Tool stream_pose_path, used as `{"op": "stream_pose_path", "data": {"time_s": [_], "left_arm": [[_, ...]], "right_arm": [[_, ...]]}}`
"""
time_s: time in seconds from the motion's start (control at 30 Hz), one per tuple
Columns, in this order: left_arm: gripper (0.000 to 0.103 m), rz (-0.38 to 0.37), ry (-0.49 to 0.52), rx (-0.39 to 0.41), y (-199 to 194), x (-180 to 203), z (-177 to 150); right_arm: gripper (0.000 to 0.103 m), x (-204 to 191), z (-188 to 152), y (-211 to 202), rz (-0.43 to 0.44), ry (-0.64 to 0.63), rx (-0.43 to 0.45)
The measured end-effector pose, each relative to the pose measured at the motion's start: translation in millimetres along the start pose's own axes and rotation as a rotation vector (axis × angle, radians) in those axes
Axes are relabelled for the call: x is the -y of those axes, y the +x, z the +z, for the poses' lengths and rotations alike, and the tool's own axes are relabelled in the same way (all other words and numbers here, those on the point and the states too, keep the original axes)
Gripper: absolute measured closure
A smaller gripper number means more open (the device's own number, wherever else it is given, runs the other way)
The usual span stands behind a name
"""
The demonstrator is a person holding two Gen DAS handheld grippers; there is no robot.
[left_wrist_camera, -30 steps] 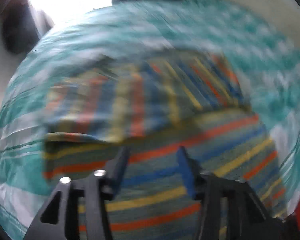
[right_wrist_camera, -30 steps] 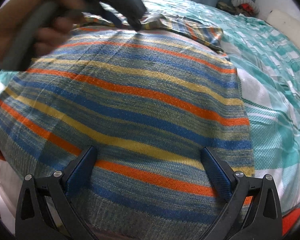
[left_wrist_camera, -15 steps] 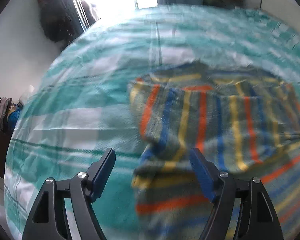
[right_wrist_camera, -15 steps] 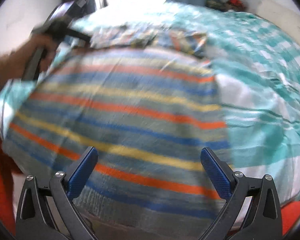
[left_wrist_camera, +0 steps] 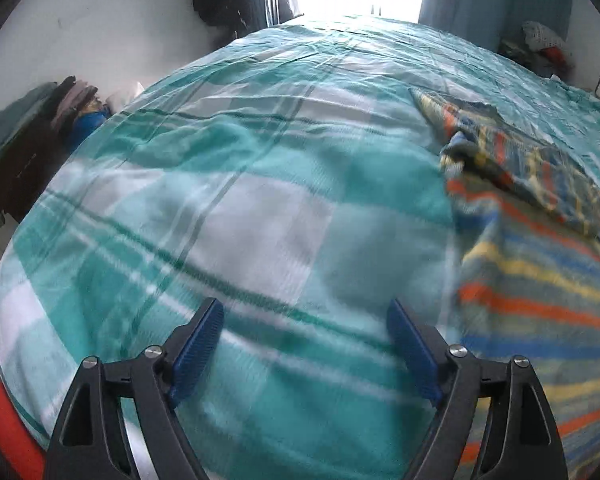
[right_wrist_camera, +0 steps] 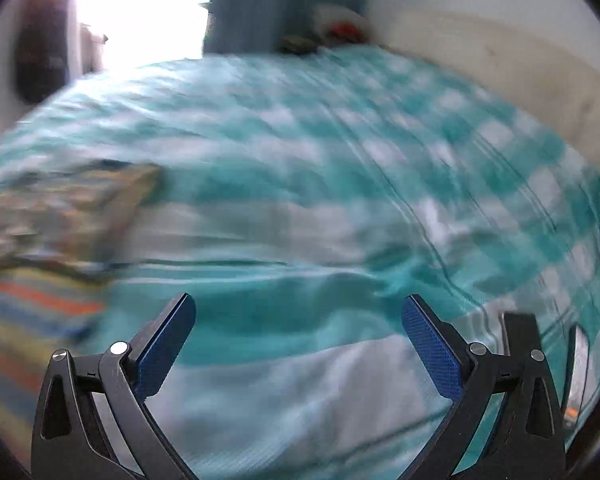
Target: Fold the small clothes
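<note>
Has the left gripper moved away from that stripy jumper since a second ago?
Yes. The left gripper, fingers just opened and empty, now sits over bare bedsheet; the striped jumper lies off to its right.

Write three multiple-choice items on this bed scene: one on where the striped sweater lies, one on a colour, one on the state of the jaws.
1. In the left wrist view, the striped sweater lies
A. between the jaws
B. to the right of the left gripper
C. on the floor

2. The bedsheet is
A. plain red
B. black
C. teal and white checked

3. The right gripper has its jaws
A. open on nothing
B. shut on the sweater
C. shut on a pillow

Answers:
1 B, the stripes fill the right edge while only sheet shows between the jaws.
2 C, teal and white squares cover the bed.
3 A, only sheet shows in the wide gap between the blue pads.
</note>
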State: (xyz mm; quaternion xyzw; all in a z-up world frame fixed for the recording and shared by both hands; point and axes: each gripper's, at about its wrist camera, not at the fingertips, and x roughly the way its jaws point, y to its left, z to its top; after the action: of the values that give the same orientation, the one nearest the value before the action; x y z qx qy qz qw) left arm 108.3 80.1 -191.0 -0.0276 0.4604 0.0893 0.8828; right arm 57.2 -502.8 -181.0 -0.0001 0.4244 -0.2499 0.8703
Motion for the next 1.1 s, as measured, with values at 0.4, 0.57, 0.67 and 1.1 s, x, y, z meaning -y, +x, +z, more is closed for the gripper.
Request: {"op": "stream_pose_path", "data": {"time_s": [0.4,0.57,0.67,1.1], "left_arm": [[0.000,-0.001,-0.042,-0.014,19.2,-2.7,-3.5],[0.000,0.024,-0.032,-0.004,19.3,-0.5,-5.0],[0.000,0.035,-0.030,-0.010,20.0,0.4,-4.1],[0.000,0.040,-0.037,0.006,19.8,0.5,-6.4]], "right_arm": [[0.000,21.1,-16.1,37.5,0.058,0.121,-0.102],[0.000,17.2,-18.9,39.1,0.056,0.118,-0.104],[0.000,17.0,-18.4,39.2,0.058,0.119,-0.104],[0.000,16.9,-17.5,39.1,0.057,0.117,-0.105]]}}
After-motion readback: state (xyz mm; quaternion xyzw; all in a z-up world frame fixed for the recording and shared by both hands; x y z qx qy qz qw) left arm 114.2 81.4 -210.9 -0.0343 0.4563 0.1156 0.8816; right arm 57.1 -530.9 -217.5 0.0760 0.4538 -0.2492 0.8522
